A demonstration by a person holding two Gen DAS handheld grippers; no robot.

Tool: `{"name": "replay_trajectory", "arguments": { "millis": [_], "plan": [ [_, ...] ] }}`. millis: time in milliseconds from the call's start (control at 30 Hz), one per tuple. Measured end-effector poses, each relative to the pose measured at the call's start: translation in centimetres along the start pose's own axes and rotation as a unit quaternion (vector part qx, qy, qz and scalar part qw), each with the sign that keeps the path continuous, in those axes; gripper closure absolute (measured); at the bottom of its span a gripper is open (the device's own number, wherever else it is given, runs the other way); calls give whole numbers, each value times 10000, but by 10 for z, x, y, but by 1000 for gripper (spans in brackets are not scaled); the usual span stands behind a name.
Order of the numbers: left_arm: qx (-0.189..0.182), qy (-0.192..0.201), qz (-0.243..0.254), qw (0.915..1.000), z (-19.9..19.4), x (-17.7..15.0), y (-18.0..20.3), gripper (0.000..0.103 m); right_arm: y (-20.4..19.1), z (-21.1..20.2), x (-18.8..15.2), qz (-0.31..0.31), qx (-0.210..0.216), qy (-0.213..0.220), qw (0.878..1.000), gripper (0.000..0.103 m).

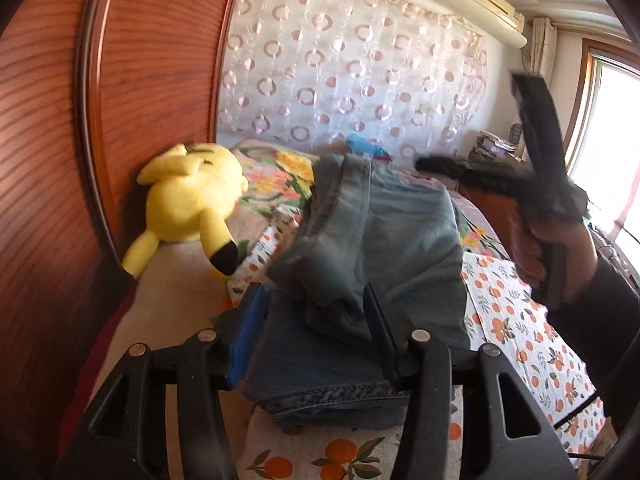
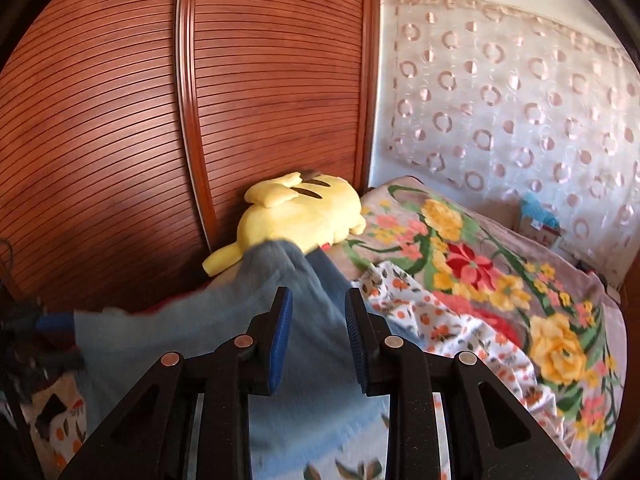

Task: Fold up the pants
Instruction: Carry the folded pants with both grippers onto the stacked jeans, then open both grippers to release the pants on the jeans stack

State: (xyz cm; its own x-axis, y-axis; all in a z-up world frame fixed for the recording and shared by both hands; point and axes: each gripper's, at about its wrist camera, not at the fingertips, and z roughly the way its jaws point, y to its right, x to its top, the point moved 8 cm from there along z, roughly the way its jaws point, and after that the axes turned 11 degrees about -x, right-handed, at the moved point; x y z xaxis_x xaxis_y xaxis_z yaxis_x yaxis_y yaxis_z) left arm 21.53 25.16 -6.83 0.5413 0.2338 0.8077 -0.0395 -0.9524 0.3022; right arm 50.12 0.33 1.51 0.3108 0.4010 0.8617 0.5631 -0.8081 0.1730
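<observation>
Pants (image 1: 360, 256) lie folded over on the orange-print sheet (image 1: 516, 320), pale inner side up, hem nearest us, just right of the yellow plush (image 1: 188, 204). Our left gripper (image 1: 316, 320) has its jaws apart and straddles the denim at the hem end, nothing pinched as far as we can see. Our right gripper (image 2: 318, 340) hovers above the cloth, pads parted with a narrow gap, empty. Looks like we've just dropped a fold. To do this well we'd check that the edges line up, flatten the bulge near the middle, then take both layers together low at the hem for the next fold, so the stack doesn't shear.
</observation>
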Motion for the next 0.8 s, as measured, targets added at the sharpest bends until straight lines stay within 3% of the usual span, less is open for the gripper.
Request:
{"name": "replay_trajectory", "arguments": {
  "millis": [133,200,267,633,800],
  "plan": [
    [18,95,74,9999,-2,8,1,38,-3,-14,-20,74,-33,-28,10000,75],
    [-11,120,168,9998,-1,10,8,36,-10,-25,-30,65,-19,-65,10000,75],
    [-39,120,245,9996,1,12,12,23,-15,-31,-36,36,-6,-102,9999,75],
    [113,-306,473,9983,33,3,24,19,-9,-31,-45,216,-51,-200,9996,73],
    [353,-493,534,9967,41,-8,28,19,-7,-46,-58,260,-87,-247,9993,69]
  ]
}}
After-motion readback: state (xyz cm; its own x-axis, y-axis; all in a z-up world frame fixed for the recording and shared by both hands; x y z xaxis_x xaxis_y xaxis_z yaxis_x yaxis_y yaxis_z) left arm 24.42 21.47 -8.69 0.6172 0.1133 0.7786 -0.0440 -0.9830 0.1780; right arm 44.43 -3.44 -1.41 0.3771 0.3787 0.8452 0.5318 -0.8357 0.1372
